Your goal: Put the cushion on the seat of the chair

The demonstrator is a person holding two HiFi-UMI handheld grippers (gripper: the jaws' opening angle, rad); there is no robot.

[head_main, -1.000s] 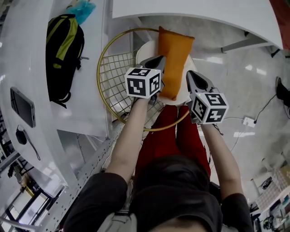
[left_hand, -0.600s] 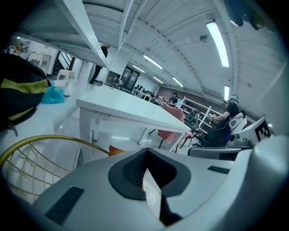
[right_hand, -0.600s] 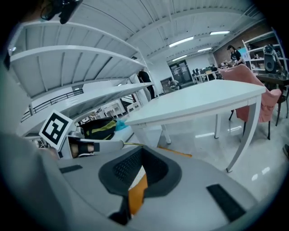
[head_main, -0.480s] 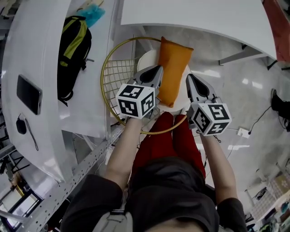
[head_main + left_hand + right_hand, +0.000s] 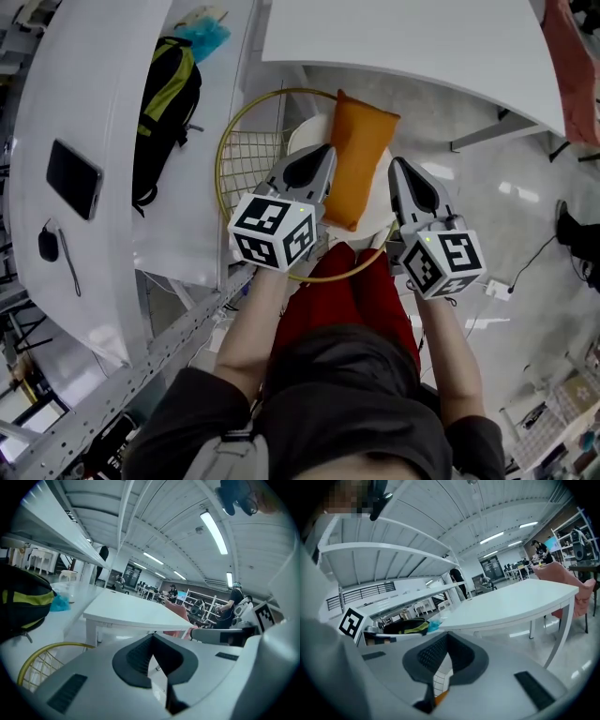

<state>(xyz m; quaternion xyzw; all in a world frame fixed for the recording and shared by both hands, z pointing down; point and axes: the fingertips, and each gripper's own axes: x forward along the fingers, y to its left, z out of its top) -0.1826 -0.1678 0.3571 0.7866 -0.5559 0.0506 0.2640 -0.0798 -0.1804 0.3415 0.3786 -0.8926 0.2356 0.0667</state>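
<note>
Two closed, empty tools, left tool (image 5: 324, 150), right tool (image 5: 397, 165), one orange cushion (image 5: 361, 150), one chair (image 5: 221, 159)

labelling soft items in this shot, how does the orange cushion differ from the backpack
Colour: the cushion is plain orange, while the backpack is black with yellow-green bands.
Place: the cushion rests on the seat of the gold wire chair, while the backpack lies on the white table to its left.
Shape: the cushion is a smooth rectangle, while the backpack is lumpy with loose straps.
Both are soft things lying at rest.
</note>
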